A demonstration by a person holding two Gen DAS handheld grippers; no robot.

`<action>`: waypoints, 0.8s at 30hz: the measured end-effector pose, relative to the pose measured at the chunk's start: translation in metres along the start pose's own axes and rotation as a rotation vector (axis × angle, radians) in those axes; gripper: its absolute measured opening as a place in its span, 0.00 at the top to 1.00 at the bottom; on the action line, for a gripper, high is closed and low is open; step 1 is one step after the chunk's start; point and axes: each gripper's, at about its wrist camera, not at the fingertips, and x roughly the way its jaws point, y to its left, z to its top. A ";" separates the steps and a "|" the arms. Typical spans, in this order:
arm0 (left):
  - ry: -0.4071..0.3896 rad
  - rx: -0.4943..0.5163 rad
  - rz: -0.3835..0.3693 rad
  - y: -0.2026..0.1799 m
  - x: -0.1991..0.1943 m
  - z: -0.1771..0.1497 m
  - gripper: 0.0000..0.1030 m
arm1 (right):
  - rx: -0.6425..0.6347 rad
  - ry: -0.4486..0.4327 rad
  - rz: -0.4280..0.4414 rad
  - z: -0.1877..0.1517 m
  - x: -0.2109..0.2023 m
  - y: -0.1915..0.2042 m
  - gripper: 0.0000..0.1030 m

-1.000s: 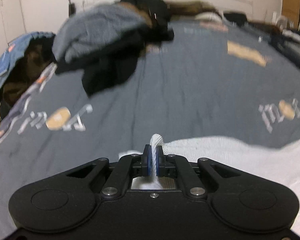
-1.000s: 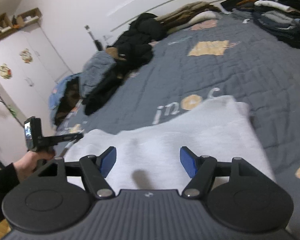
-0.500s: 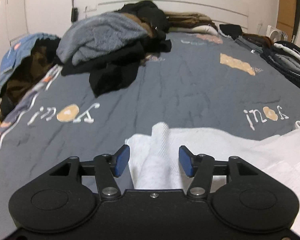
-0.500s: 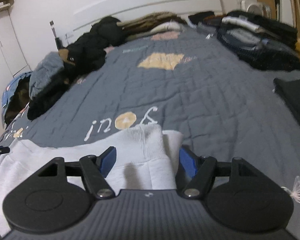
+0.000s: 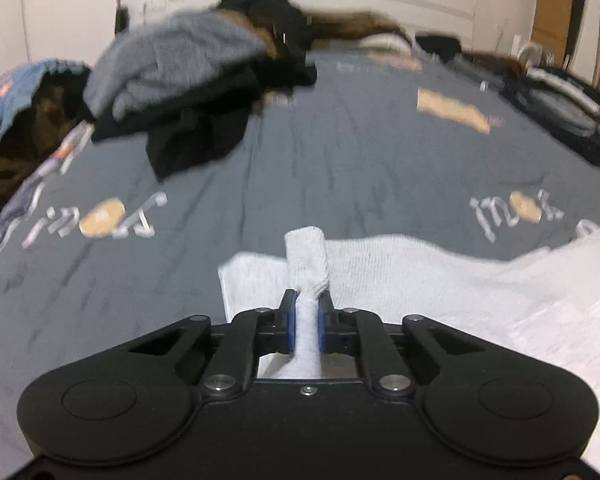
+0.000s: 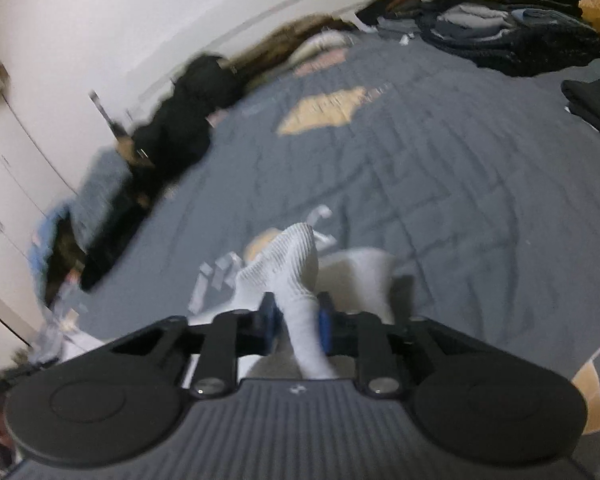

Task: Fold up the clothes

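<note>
The left gripper (image 5: 306,322) and the right gripper (image 6: 296,320) are each clamped on a pinched-up ridge of the white ribbed garment (image 5: 400,276), which lies rumpled on the grey quilted bedspread (image 5: 340,168) just before them.

Upside-down white lettering reading roughly "you!" on the grey bedspread (image 5: 340,168), printed twice, edges blurred
</note>
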 end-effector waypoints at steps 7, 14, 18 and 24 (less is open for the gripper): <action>-0.083 -0.041 0.015 0.010 -0.012 0.014 0.91 | 0.033 -0.172 0.019 0.016 -0.025 0.006 0.84; 0.016 -0.041 0.034 0.005 0.027 0.006 0.91 | -0.005 -0.023 -0.094 0.003 0.023 -0.007 0.80; 0.021 -0.060 0.040 0.007 0.024 0.003 0.78 | -0.045 0.044 -0.142 -0.005 0.039 -0.010 0.70; -0.083 -0.106 0.034 0.007 -0.026 0.014 0.60 | -0.080 -0.019 -0.140 0.012 -0.001 0.011 0.55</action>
